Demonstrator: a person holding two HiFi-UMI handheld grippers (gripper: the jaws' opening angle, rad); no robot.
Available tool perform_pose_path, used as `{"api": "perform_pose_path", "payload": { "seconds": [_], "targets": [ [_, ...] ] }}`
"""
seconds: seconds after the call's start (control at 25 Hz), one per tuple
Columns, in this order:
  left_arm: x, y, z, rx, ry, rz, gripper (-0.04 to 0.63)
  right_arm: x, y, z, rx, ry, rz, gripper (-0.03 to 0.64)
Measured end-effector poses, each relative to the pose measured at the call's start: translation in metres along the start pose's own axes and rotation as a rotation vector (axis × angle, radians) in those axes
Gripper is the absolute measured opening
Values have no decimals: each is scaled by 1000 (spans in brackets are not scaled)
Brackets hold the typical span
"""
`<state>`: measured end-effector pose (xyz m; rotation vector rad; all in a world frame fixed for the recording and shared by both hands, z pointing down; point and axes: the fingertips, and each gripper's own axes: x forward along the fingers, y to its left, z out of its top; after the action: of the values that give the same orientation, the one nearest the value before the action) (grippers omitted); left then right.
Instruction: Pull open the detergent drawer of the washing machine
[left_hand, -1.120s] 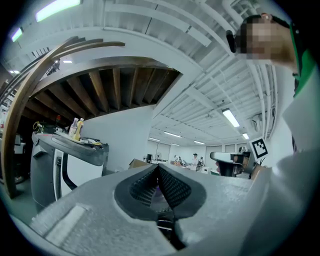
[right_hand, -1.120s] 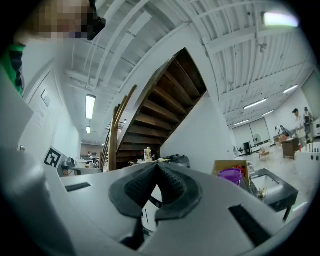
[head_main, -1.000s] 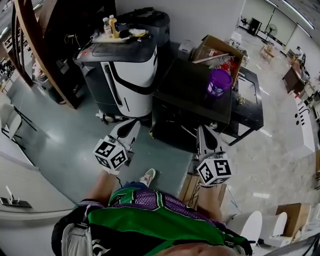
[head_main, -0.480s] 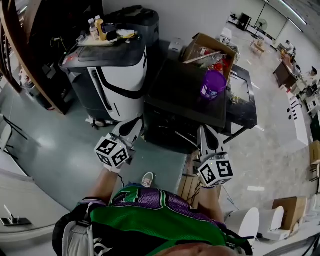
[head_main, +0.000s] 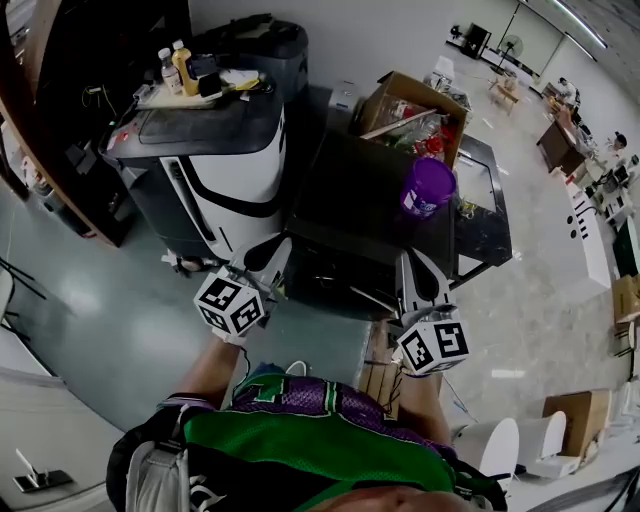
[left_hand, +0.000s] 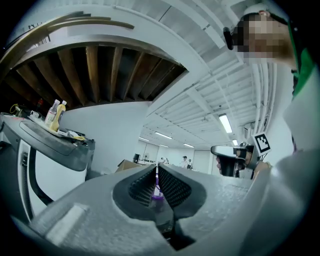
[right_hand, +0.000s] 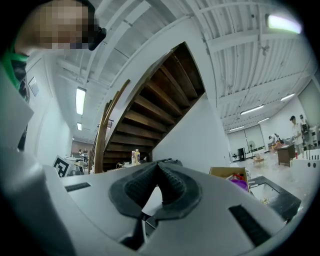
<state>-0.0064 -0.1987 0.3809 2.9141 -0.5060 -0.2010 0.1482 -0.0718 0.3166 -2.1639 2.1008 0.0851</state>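
Low black box-shaped machine (head_main: 365, 195) just ahead of both grippers; its detergent drawer cannot be made out on the shadowed front.
Left gripper (head_main: 271, 252) jaws show only a slit, holding nothing; right gripper (head_main: 413, 264) pressed together, empty. Purple plastic cup (head_main: 427, 187) on top.

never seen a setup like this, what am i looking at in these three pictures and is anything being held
A person holds a tool in each hand: the left hand-held gripper and the right hand-held gripper. The checkered cubes are part of them. One picture looks down from the person's head. The other two come from cameras on each hand-held gripper, looking along its jaws. Both are shut and hold nothing. Ahead stands a dark cabinet with a purple cup on top, beside a white and grey machine.
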Motion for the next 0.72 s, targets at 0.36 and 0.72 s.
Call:
{"api": "perform_pose_path", "payload": {
  "seconds": [0.36,0.72],
  "targets": [
    [15,-3,5,-126,-95,-113,160,12,-11,-4,-7,6,5,2],
    [20,-5,-27,-301,-77,-137,190,6,-18,-11,-11,26,26,2]
  ]
}}
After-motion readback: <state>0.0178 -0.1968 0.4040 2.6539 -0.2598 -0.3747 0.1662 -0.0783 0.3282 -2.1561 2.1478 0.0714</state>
